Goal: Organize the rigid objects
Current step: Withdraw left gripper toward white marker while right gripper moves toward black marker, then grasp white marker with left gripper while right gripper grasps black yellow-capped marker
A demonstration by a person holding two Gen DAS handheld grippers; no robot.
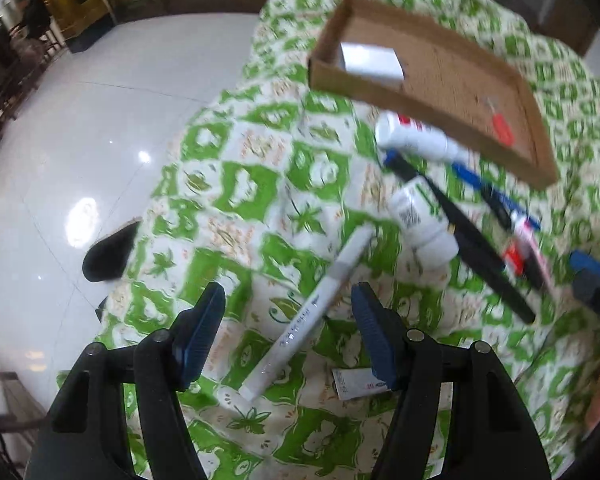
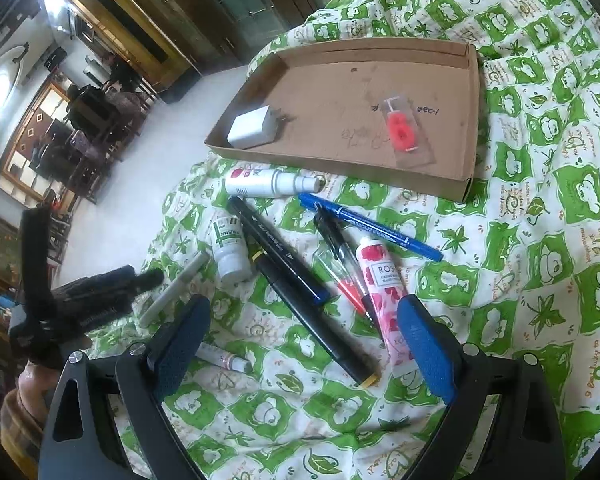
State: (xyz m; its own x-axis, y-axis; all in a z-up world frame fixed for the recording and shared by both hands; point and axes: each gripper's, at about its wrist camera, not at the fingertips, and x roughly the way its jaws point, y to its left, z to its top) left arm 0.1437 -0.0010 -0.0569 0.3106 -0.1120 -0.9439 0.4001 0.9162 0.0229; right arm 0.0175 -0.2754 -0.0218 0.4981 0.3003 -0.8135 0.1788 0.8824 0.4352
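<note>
A: Progress is slight: the cardboard tray (image 2: 440, 160) on the green cloth (image 2: 540, 200) holds just a white charger (image 2: 252, 128) and a red packet (image 2: 400, 130).

B: Bottles, markers and the rose tube (image 2: 384, 292) lie outside; both the left hand-held gripper (image 1: 288, 308) and the right hand-held gripper (image 2: 304, 320) gape, released.

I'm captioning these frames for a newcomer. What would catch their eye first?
The green-and-white patterned cloth fills both views. On it sits a shallow cardboard tray holding a white charger and a red packet. In front lies a jumble of pens, bottles and a rose hand-cream tube.
</note>
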